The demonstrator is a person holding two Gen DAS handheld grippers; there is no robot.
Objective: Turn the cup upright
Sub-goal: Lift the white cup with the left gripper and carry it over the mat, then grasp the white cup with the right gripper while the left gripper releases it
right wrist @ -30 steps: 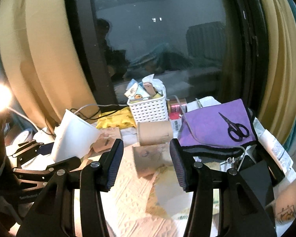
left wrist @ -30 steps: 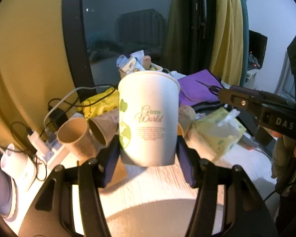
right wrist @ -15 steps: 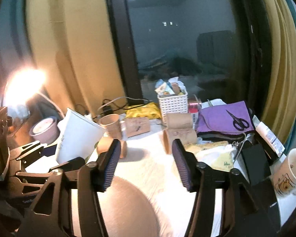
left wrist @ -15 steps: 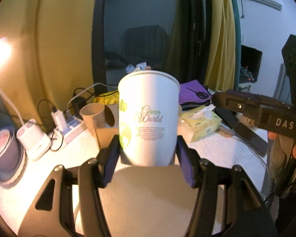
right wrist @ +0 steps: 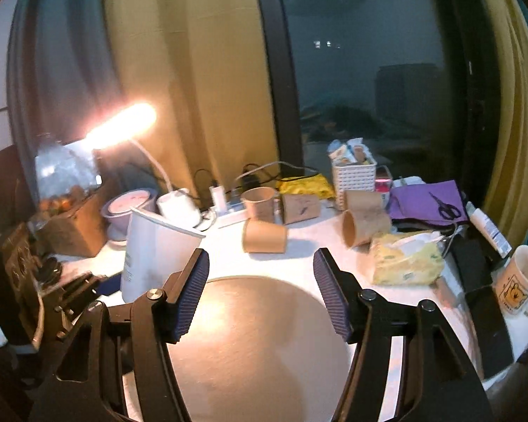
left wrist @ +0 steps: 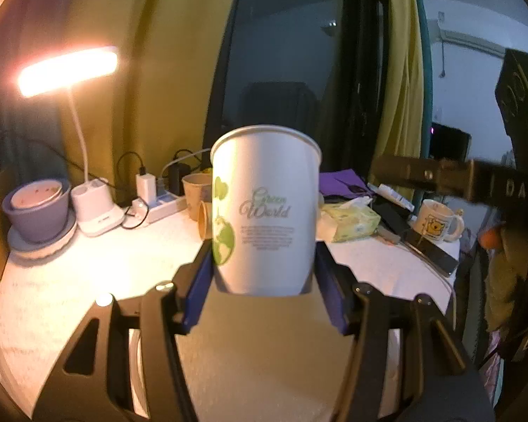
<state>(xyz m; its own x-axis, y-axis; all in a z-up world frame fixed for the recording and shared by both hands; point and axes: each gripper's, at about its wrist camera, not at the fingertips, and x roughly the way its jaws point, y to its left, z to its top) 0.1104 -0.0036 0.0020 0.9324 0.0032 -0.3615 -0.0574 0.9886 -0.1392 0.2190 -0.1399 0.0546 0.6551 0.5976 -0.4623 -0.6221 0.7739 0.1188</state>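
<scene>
A white paper cup point(left wrist: 265, 207) with green "Green World" print stands upright, mouth up, between my left gripper's point(left wrist: 264, 263) blue pads. The gripper is shut on its lower wall and holds it over a round beige mat point(left wrist: 264, 358). The cup also shows at the left of the right wrist view point(right wrist: 155, 253), held by the left gripper point(right wrist: 70, 292). My right gripper point(right wrist: 260, 281) is open and empty above the same mat point(right wrist: 257, 344). The right gripper's body shows at the right of the left wrist view.
Brown paper cups lie or stand at the back point(right wrist: 264, 236) point(right wrist: 364, 228) point(right wrist: 258, 200). A tissue pack point(right wrist: 406, 263), a mug point(right wrist: 521, 281), a purple cloth with scissors point(right wrist: 443, 204), a white basket point(right wrist: 353, 176), a lit desk lamp point(right wrist: 123, 126), a bowl point(left wrist: 35, 207) and a power strip point(left wrist: 158, 204) ring the table.
Both grippers have drawn back and up from the clutter, so more of the table and the lamp show. The left gripper still holds the cup upright. The right gripper has stayed open.
</scene>
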